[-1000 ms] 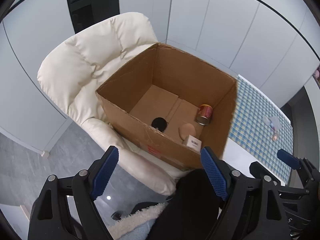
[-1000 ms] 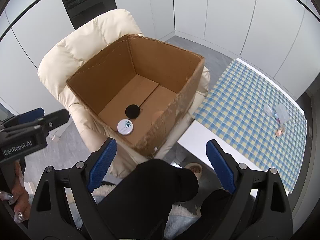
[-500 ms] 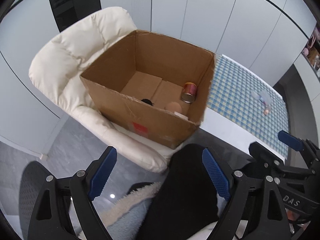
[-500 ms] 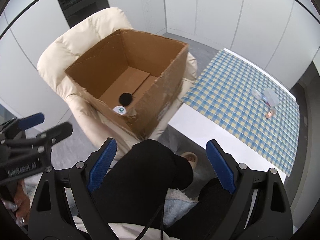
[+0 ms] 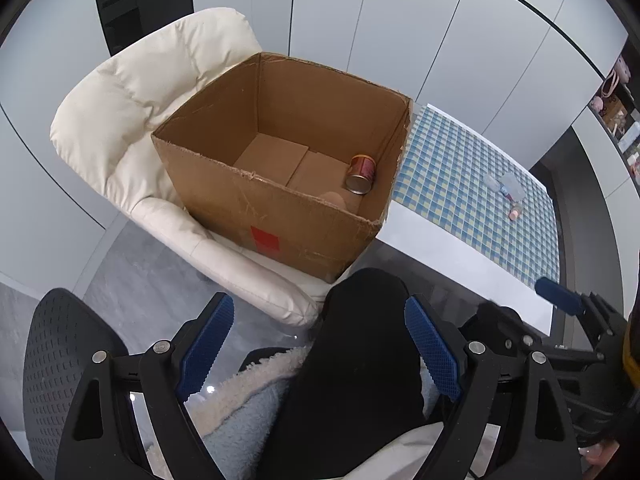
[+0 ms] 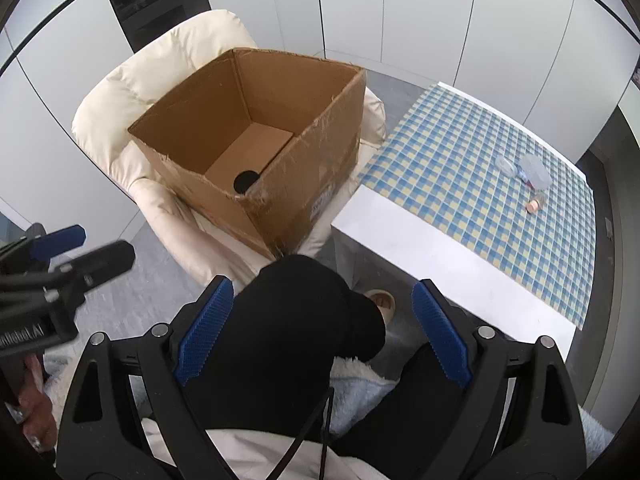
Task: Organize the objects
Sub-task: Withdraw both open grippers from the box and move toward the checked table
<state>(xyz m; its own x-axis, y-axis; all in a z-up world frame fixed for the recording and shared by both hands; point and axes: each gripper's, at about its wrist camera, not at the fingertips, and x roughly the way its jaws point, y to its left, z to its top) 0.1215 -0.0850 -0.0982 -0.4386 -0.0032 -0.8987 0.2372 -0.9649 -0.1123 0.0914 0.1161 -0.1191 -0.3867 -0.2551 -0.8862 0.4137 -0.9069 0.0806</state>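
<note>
Cardboard box point(image 5: 280, 216) bears 1 red label point(image 5: 265, 239); both grippers' jaws gape, grasping nothing.

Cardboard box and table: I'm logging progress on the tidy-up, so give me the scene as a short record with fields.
container: open cardboard box on a cream armchair
in box: red can lying on its side; black round item
table: checked cloth, small clear items left on it
left hand-held gripper: open, empty
right hand-held gripper: open, empty
</note>
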